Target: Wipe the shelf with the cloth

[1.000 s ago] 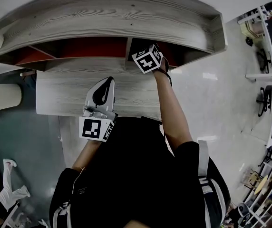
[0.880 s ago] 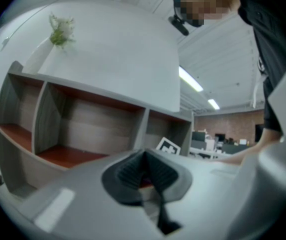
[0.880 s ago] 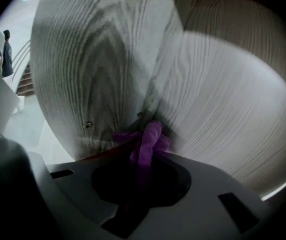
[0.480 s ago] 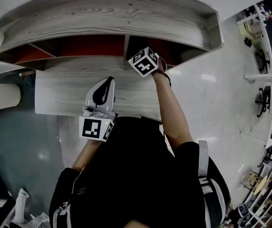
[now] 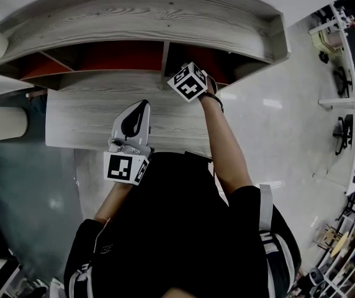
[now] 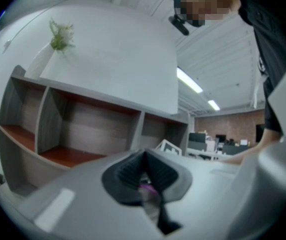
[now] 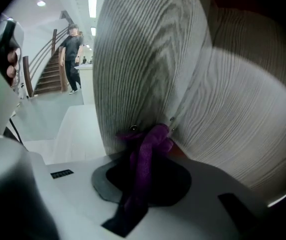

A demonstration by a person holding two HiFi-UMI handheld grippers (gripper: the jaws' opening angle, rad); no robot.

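Since a second ago our right gripper [image 7: 143, 170] has edged left and down against the upright divider [image 7: 138, 59] of the shelf [image 5: 140, 11], a broad grey-grained unit with red bays across the frame's top, standing on a pale glossy floor [image 5: 270, 123]. Our left gripper [image 6: 144, 171] has stayed low, its jaws drawn together with only an unidentifiable purple speck between them. The purple cloth [image 7: 153, 136] is pinched in the right jaws at the divider's foot. We judge it light, soft and limp, best held by a bunched fold.
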